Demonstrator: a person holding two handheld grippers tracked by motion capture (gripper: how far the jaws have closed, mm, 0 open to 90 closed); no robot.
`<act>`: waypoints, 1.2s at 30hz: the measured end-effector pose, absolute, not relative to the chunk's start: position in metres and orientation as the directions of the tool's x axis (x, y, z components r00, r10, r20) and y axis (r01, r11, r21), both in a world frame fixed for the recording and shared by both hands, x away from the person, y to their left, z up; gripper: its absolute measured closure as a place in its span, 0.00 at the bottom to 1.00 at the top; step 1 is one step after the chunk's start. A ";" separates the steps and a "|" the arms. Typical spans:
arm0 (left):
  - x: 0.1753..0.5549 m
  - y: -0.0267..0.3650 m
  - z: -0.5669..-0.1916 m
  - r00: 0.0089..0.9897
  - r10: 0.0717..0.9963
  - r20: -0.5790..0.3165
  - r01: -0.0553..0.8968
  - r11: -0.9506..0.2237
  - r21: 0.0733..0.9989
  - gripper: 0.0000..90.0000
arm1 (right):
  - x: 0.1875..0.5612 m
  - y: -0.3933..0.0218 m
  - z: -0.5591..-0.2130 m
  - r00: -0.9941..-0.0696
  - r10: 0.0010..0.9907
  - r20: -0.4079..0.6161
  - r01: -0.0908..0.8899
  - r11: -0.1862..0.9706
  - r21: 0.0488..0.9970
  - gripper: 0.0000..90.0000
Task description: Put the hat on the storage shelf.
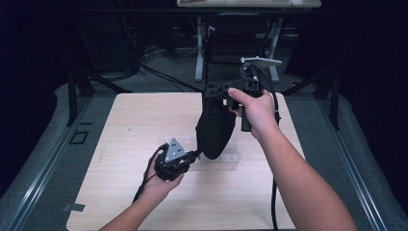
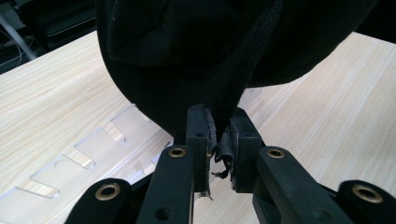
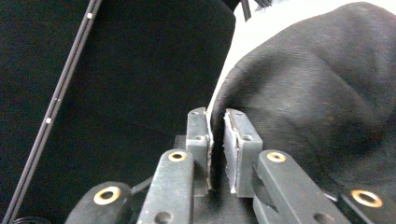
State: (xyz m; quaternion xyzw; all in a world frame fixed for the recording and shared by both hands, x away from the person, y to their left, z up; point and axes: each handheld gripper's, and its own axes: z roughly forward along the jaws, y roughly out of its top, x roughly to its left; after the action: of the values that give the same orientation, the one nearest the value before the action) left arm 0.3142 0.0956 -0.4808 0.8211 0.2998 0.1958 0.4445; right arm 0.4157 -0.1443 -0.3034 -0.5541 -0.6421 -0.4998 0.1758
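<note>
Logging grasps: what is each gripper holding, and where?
Both hold the black cloth: right gripper pinches its top edge, left gripper its bottom edge.

Overhead looks down; gripper cameras close, apparently sharing black cloth (image 2: 187,56).

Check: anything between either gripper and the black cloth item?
Nothing visible. Both already hold the black cloth item: the right gripper is shut on its upper edge, lifting it above the wooden table; the left gripper is shut on a braided strip at its lower end. A clear notched strip lies flat on the table below, not in the way.
</note>
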 end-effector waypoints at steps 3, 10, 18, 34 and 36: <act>0.314 0.097 -0.481 0.742 0.668 0.052 0.319 -0.420 0.850 0.91 | 0.413 -0.147 -0.301 -0.328 0.526 0.784 0.886 -0.116 0.448 0.89; 0.315 0.102 -0.481 0.730 0.682 0.054 0.323 -0.414 0.851 0.93 | 0.408 -0.161 -0.293 -0.331 0.530 0.781 0.875 -0.138 0.464 0.88; 0.314 0.111 -0.488 0.724 0.688 0.055 0.340 -0.424 0.840 0.94 | 0.405 -0.176 -0.292 -0.326 0.549 0.770 0.865 -0.155 0.477 0.87; 0.314 0.125 -0.522 0.700 0.714 0.001 0.419 -0.412 0.809 0.92 | 0.399 -0.204 -0.303 -0.299 0.600 0.742 0.854 -0.178 0.488 0.85; 0.314 0.127 -0.521 0.704 0.709 0.023 0.409 -0.433 0.803 0.89 | 0.398 -0.205 -0.303 -0.302 0.612 0.730 0.851 -0.172 0.497 0.85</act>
State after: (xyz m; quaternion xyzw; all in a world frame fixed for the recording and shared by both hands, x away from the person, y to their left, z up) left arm 0.3144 0.1273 -0.5211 0.8265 0.3384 0.1824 0.4112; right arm 0.3975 -0.2051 -0.3035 -0.5786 -0.6322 -0.5014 0.1188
